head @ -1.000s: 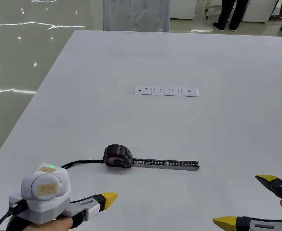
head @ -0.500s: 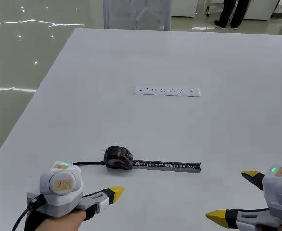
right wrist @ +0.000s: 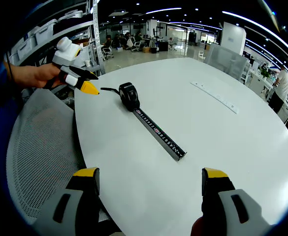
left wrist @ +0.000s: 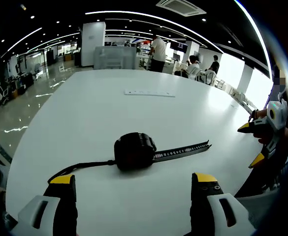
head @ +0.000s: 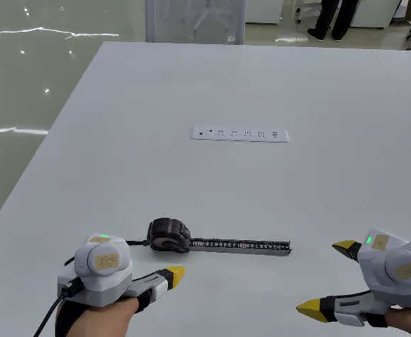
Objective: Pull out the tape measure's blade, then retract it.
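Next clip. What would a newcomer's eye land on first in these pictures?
The black tape measure lies near the front of the white table. Its blade is drawn out flat to the right and a black cord trails off its left. The left tongs and right tongs hover open on either side, touching nothing. A white power strip lies farther back.
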{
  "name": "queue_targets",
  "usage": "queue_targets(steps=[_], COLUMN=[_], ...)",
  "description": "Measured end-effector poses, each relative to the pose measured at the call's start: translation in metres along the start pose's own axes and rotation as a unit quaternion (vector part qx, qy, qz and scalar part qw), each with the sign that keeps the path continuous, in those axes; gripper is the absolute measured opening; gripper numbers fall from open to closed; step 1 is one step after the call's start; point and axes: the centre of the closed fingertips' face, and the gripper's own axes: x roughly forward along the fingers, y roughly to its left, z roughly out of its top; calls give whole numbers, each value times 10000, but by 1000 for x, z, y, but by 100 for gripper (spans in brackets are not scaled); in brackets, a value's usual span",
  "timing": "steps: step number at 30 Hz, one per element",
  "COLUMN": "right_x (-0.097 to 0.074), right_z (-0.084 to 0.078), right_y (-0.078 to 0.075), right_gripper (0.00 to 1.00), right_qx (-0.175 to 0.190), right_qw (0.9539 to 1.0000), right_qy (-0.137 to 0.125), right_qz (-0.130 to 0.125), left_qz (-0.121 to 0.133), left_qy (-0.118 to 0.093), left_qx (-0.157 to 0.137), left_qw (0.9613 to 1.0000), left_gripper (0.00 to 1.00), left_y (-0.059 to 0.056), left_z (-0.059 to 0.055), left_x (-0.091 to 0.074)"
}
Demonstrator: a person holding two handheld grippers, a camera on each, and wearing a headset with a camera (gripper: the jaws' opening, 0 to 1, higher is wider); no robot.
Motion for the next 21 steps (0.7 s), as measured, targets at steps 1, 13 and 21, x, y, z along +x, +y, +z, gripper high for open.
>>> queue_targets(steps=[1, 13, 21], right_x=[2, 37, 56], right_z=[0, -3, -6], right_y=[-1, -23, -37], right_gripper=[82, 78, 75], right_qx=[-10, -392, -585], right_qw=[10000, 9983, 9962], right_qy=[9, 334, 506], right_qz=[16, 279, 397], left_qz=[6, 32, 5], left_qy=[11, -84, -64], left_qx=[18, -64, -120], left_qw=[10000, 9999, 9999], left_gripper=[93, 92, 90], left_y=[0, -3, -7], left_z=[1, 12, 14], left_x=[2, 32, 50])
